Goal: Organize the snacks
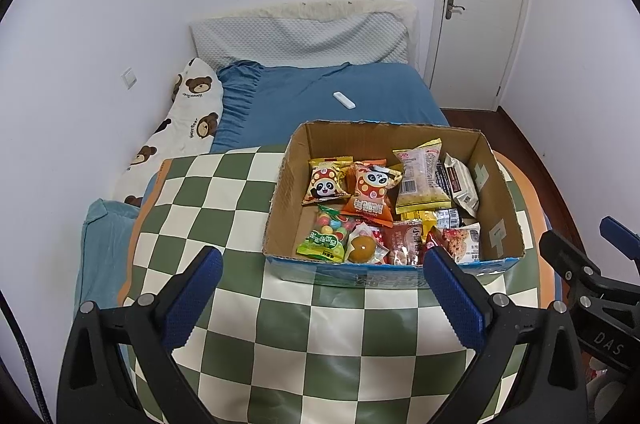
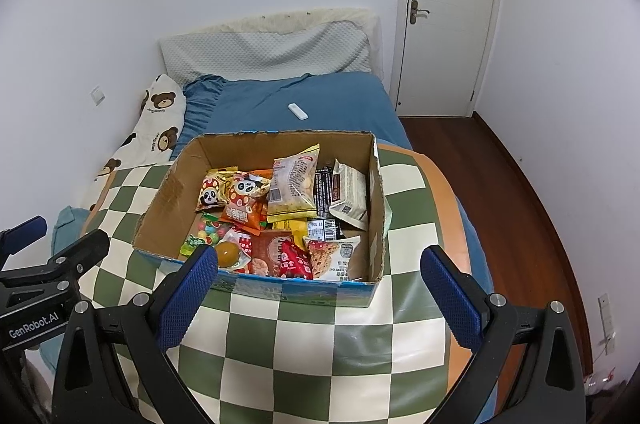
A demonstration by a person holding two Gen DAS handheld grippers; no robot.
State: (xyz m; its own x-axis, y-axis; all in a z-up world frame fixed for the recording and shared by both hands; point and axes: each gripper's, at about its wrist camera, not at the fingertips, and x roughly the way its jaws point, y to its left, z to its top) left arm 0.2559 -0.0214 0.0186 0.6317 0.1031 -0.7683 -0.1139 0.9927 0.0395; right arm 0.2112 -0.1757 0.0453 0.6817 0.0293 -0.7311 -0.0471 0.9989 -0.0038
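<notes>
On the green-and-cream checked mat (image 1: 320, 324), a cardboard box (image 1: 288, 192) holds the snacks: glossy crinkled packets, two panda-print bags (image 1: 326, 184), a yellow cracker pouch (image 1: 422, 180), a round candy pack (image 1: 328, 238). Nearer than the box, the left gripper (image 1: 320, 300) and right gripper (image 2: 318, 298) both hover with jaws spread wide, empty. Slick, puffy film could likely slip from the ribbed blue pads (image 2: 188, 300); overlapping packets risk a double pick, and the light box may slide.

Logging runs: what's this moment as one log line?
left gripper open, empty | right gripper open, empty | snacks in cardboard box | checkered mat
</notes>
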